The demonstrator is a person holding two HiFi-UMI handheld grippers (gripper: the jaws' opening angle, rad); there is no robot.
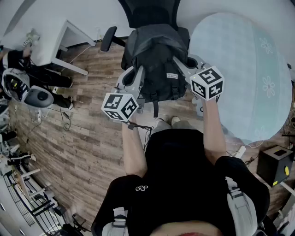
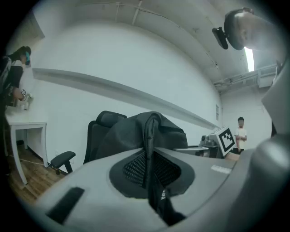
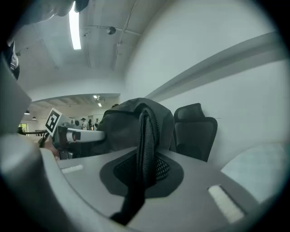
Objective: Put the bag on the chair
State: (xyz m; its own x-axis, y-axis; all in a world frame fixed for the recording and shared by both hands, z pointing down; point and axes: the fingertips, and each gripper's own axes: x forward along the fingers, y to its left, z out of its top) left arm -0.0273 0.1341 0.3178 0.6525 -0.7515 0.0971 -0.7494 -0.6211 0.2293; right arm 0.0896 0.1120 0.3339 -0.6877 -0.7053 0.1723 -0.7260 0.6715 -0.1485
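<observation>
My left gripper point(image 1: 137, 76) and right gripper point(image 1: 179, 63) each clamp a strap of the bag point(image 1: 156, 55), right over the chair point(image 1: 150, 14). Next up, I reckon: lower it, let go.

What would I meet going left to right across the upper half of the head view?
white desk → left gripper → black backpack → right gripper → pale round flower-patterned surface

Head cam looks steeply down from above me onto bag point(image 1: 156, 60) and chair point(image 1: 147, 11). Both gripper cams ride low and very close, looking along my jaws, tilted upward. All three views share bag and chair.
</observation>
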